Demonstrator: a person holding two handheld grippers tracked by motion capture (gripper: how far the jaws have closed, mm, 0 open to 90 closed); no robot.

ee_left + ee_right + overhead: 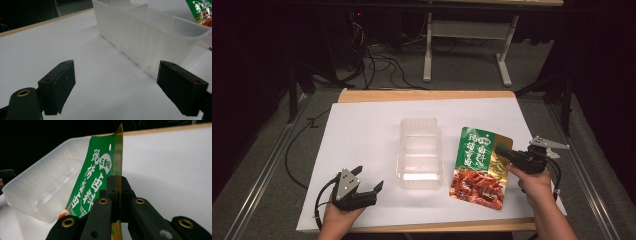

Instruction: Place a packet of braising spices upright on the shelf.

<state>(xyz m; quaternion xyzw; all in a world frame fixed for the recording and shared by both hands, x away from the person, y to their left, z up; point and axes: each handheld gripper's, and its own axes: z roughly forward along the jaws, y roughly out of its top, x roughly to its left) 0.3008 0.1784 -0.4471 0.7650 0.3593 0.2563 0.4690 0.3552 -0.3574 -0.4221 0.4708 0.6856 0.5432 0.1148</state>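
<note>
A green snack pouch [478, 166] with white lettering and a red food picture lies tilted to the right of a clear plastic divided container [420, 153]. My right gripper [503, 153] is shut on the pouch's right edge, which stands up thin between the jaws in the right gripper view, where the pouch [96, 182] hangs beside the container [42, 187]. My left gripper [368, 179] rests open near the table's front left, nothing between its jaws. In the left gripper view the container [150, 37] stands ahead and to the right of the left gripper [120, 85].
A white sheet [362, 130] covers the wooden table [422, 95]. Beyond the far edge are cables on grey carpet [382, 65] and a white desk frame [467, 40]. Metal rails [267, 165] run along both sides of the table.
</note>
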